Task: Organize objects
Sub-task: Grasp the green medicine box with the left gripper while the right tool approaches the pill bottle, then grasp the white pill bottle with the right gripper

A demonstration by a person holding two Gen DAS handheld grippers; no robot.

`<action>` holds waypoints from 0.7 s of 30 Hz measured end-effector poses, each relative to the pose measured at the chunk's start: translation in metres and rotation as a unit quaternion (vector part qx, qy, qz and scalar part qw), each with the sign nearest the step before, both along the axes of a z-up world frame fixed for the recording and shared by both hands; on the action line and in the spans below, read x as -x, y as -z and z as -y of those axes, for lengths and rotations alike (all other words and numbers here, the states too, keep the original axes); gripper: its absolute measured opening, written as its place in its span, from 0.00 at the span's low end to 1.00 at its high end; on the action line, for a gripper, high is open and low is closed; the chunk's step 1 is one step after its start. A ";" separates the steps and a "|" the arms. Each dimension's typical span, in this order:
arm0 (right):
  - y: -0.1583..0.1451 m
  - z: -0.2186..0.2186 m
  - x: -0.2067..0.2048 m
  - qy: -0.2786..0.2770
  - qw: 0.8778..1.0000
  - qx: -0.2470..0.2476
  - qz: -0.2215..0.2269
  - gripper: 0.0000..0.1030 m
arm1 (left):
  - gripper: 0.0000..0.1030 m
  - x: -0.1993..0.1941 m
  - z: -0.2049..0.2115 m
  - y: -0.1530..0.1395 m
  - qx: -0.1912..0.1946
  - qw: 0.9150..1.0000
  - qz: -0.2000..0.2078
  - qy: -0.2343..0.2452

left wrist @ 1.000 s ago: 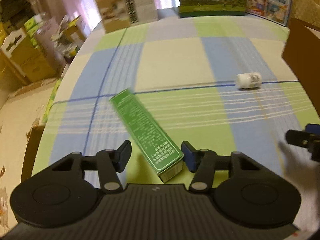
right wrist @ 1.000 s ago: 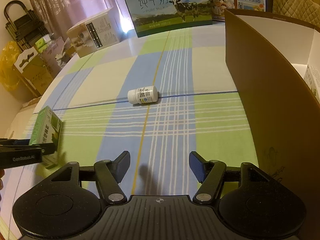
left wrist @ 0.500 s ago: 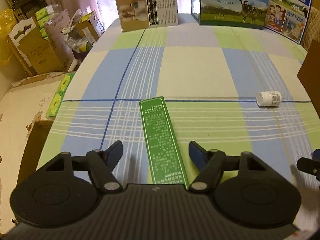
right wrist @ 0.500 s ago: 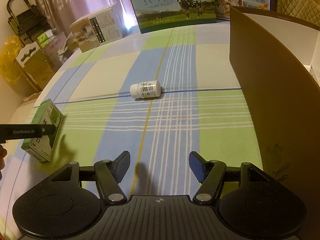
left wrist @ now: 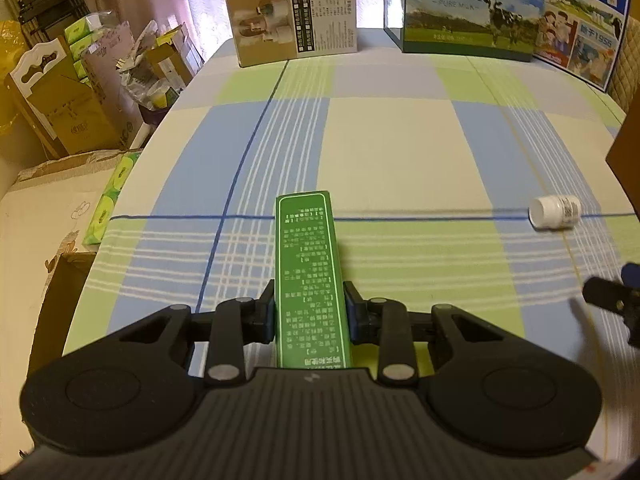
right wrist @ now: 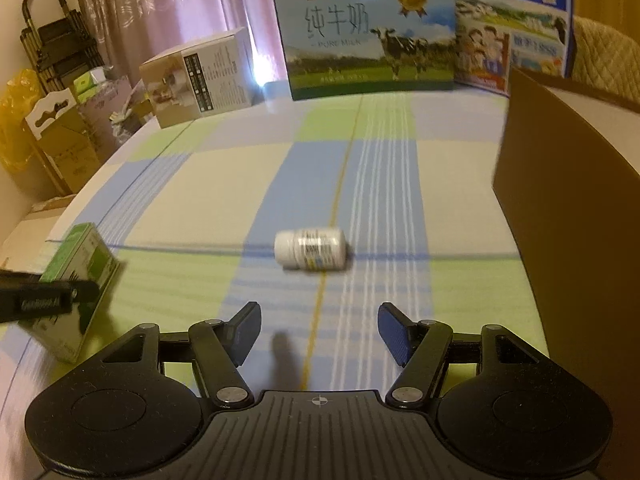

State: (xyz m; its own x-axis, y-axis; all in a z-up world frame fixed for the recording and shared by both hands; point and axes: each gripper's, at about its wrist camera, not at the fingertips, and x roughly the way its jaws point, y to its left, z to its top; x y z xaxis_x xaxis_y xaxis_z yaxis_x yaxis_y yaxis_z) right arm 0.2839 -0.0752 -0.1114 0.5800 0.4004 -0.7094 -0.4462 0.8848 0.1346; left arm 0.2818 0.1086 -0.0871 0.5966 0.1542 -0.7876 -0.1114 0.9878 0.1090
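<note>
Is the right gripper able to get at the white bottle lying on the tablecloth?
Probably yes: the right gripper is open, the white bottle lies straight ahead, and only bare tablecloth lies between them.

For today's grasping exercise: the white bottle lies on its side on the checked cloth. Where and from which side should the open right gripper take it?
Grip the white bottle around its round body, coming from above and the near side. It lies crosswise, cap left, so the right gripper should probably turn to put one finger on the near side and one on the far side.
</note>
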 end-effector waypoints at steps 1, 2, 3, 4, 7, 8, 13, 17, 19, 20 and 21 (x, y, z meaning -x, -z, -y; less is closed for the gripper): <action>0.001 -0.004 -0.004 0.001 1.000 0.002 0.005 0.60 | 0.26 -0.002 0.000 0.001 -0.001 1.000 -0.001 0.001; 0.001 -0.008 -0.009 0.001 1.000 0.004 0.008 0.60 | 0.26 -0.002 0.000 0.002 -0.001 1.000 -0.001 0.001; 0.001 -0.012 -0.013 0.001 1.000 0.003 0.009 0.60 | 0.26 -0.003 0.000 0.002 0.000 1.000 -0.003 0.000; 0.002 -0.016 -0.017 0.000 1.000 0.003 0.011 0.60 | 0.26 -0.004 -0.001 0.003 0.001 1.000 -0.004 0.000; 0.005 -0.028 -0.028 -0.001 1.000 0.018 0.014 0.60 | 0.26 -0.003 -0.002 0.002 0.004 1.000 -0.005 -0.001; 0.007 -0.032 -0.032 0.000 1.000 0.022 0.015 0.60 | 0.26 -0.003 -0.002 0.002 0.004 1.000 -0.006 -0.002; 0.013 -0.043 -0.045 0.000 0.999 0.046 0.021 0.53 | 0.26 -0.004 -0.001 0.005 0.004 1.000 -0.010 -0.003; 0.015 -0.043 -0.046 -0.005 0.998 0.050 0.024 0.42 | 0.26 -0.004 0.000 0.006 0.002 1.000 -0.012 -0.002; 0.016 -0.041 -0.043 -0.012 0.998 0.050 0.027 0.42 | 0.26 -0.004 0.000 0.005 0.002 1.000 -0.012 -0.001; 0.016 -0.040 -0.041 -0.016 0.998 0.051 0.029 0.42 | 0.26 -0.004 0.000 0.005 0.002 1.000 -0.012 -0.001; 0.016 -0.040 -0.039 -0.021 0.998 0.052 0.029 0.42 | 0.26 -0.004 0.000 0.005 0.002 1.000 -0.012 -0.001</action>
State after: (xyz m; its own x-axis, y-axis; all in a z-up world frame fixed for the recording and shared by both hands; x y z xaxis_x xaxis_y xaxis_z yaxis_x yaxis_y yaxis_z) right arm 0.3227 -0.0356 -0.1270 0.6058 0.3513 -0.7139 -0.4867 0.8734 0.0167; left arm 0.2853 0.1087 -0.0926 0.5768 0.1518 -0.8027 -0.1101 0.9881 0.1077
